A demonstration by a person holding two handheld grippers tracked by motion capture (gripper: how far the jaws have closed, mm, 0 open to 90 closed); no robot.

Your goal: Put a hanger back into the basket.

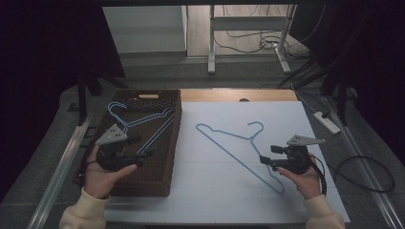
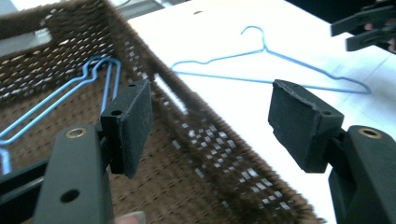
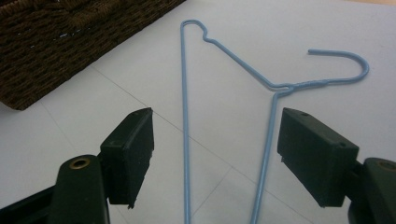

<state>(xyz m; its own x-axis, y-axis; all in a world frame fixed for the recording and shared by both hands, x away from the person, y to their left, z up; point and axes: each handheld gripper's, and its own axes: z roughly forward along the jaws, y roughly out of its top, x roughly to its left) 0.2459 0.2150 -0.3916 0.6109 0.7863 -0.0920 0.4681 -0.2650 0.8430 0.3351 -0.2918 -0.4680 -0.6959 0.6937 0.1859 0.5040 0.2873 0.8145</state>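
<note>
On white table sheet (image 1: 215,191): blue wire hanger (image 1: 239,145); left, brown woven basket (image 1: 143,183) holding blue wire hangers (image 1: 138,121). Left gripper (image 1: 145,153) and right gripper (image 1: 264,159): jaws apart, empty. Far: grey floor (image 1: 157,64), cables (image 1: 248,43).

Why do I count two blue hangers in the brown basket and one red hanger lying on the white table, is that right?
Almost. The hanger on the white table is not red: it is blue, like the two hangers in the brown basket. The right gripper view shows it plainly, lying flat between that hand's open tongs, and the high view agrees.
</note>
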